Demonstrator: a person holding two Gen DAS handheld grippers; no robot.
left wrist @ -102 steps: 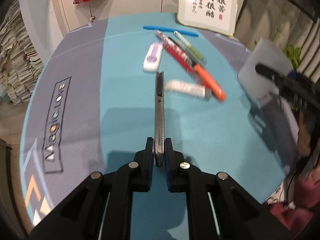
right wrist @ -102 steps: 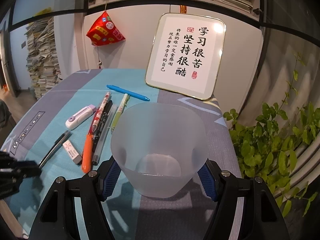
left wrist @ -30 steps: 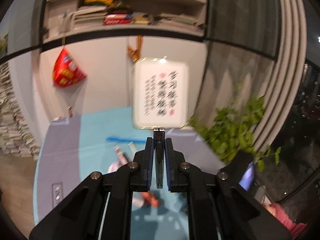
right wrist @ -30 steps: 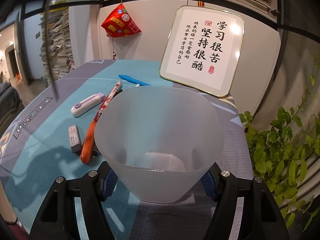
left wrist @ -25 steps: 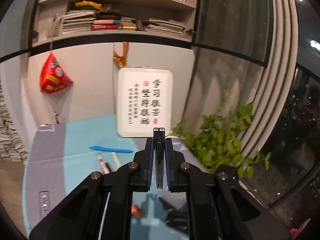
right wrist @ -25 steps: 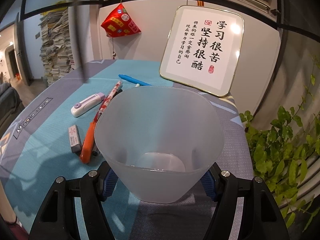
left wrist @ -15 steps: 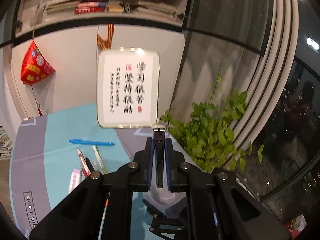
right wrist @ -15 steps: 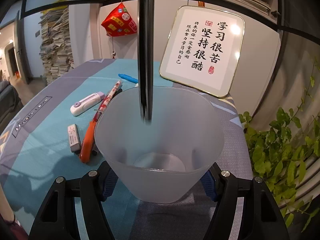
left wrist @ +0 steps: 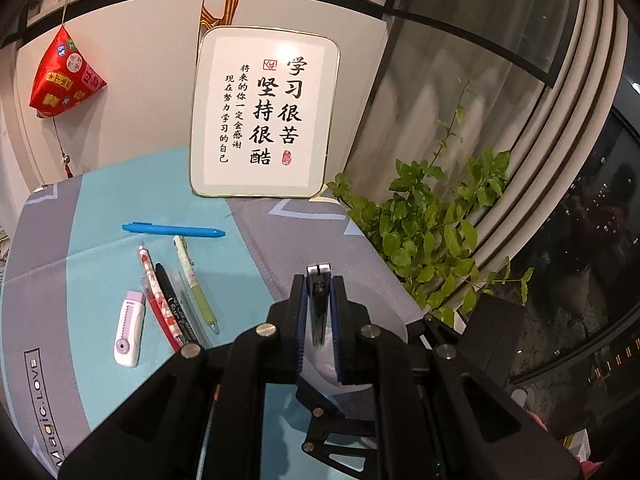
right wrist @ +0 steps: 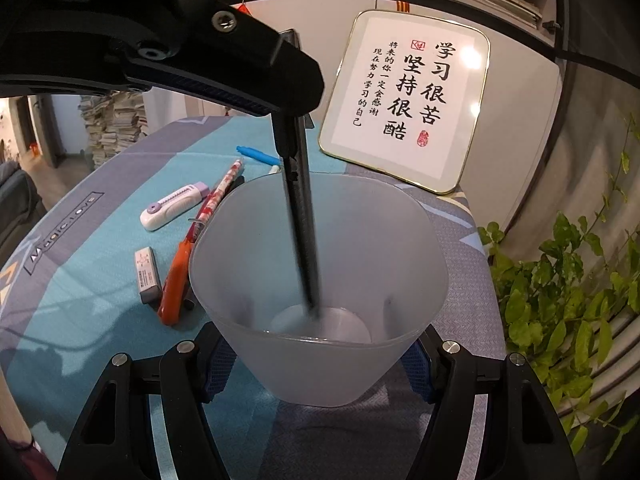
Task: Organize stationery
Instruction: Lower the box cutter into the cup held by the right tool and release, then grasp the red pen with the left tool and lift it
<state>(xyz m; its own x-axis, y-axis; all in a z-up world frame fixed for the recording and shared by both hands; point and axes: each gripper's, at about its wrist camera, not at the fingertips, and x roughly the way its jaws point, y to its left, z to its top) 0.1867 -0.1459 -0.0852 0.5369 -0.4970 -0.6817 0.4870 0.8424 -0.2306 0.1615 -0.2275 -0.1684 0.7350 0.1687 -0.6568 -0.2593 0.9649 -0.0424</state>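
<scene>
Utility knife (right wrist: pixel 302 216) clamped upright in left gripper (left wrist: pixel 319 312), lower end blurred inside frosted cup (right wrist: pixel 320 280); right gripper (right wrist: pixel 318 364) squeezes cup. Tablecloth (left wrist: pixel 48 380) reads "Magic.LOVE". Eraser (right wrist: pixel 146 276) label illegible. Marker (right wrist: pixel 174 280) partly behind cup.

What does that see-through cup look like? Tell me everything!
The cup is frosted, cloudy plastic, wide at the rim and narrow at its round bottom. It stands upright, squeezed between the right gripper's blue fingers. A black knife, held by the left gripper, reaches down inside to its bottom. Nothing else is in it.
</scene>
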